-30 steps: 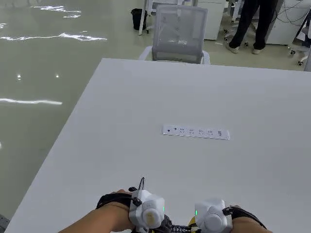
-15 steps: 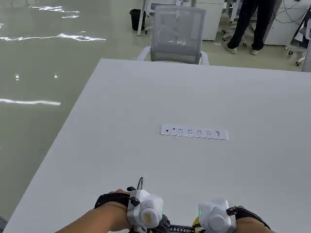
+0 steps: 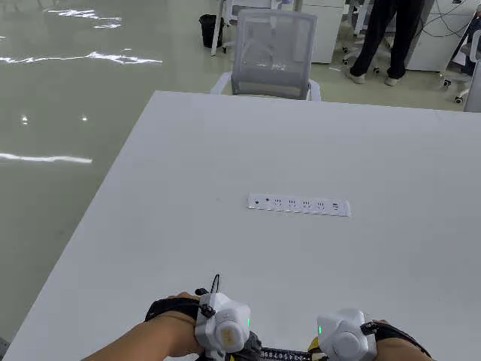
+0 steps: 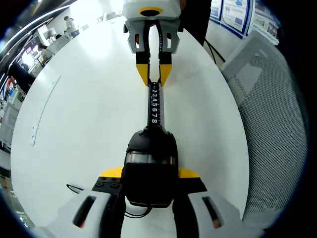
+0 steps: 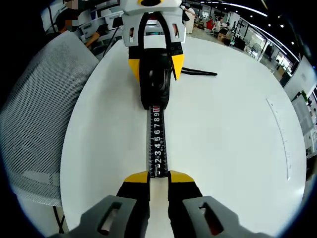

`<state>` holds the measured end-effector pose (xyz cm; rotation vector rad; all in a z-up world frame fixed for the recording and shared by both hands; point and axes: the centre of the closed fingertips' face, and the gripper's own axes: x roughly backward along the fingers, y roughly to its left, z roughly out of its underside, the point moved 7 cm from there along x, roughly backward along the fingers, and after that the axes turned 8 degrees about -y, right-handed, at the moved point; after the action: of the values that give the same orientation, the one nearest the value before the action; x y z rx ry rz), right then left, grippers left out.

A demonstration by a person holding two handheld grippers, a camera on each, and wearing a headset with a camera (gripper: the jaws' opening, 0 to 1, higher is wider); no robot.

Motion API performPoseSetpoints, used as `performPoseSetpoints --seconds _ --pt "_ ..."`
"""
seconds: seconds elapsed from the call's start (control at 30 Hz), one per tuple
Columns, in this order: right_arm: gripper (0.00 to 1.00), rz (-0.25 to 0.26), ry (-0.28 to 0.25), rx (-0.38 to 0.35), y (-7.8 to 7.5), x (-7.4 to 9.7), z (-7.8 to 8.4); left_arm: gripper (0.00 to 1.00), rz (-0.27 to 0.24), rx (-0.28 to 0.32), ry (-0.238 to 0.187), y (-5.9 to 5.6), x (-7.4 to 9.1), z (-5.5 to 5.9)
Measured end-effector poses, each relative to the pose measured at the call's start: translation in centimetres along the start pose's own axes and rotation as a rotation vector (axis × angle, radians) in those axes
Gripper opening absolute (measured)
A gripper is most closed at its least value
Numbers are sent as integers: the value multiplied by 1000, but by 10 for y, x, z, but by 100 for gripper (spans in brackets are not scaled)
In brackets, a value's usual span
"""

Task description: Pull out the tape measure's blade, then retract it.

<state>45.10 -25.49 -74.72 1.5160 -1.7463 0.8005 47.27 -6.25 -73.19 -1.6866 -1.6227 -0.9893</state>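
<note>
Inspection at the near edge of the flat white table [image 3: 225,150].

Left gripper [image 4: 151,172]: my yellow-tipped jaws were closed around the black tape measure case [image 4: 150,163], one tip against each flank. The case sat square between them, with its mouth facing away from me toward the other gripper.

Right gripper [image 5: 158,177]: my jaws were drawn narrow and pinched the free end of the black blade with white numerals [image 5: 157,141]. The two yellow tips met on either side of the blade's end.

Blade: partly drawn out. It ran straight and taut from the case mouth to the right gripper's tips, just above the table surface, with a short run of printed numerals exposed. In the head view the two grippers sat near each other at the bottom edge of the picture, facing one another, and a little of the blade showed between them.

Loose items: a thin black cord [image 5: 198,73] lay on the table beside the case in the right gripper view. I could not tell whether it was fastened to the case.

Surroundings: a long white power strip [image 3: 298,204] lay flat near the middle of the table, well apart from both grippers. A grey mesh-backed chair [image 3: 272,49] stood at the far end of the table.
</note>
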Motion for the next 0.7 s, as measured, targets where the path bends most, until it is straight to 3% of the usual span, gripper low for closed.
performPoseSetpoints --seconds 0.7 --pt "12 5 16 -8 1 6 11 32 6 -12 6 0 1 -1"
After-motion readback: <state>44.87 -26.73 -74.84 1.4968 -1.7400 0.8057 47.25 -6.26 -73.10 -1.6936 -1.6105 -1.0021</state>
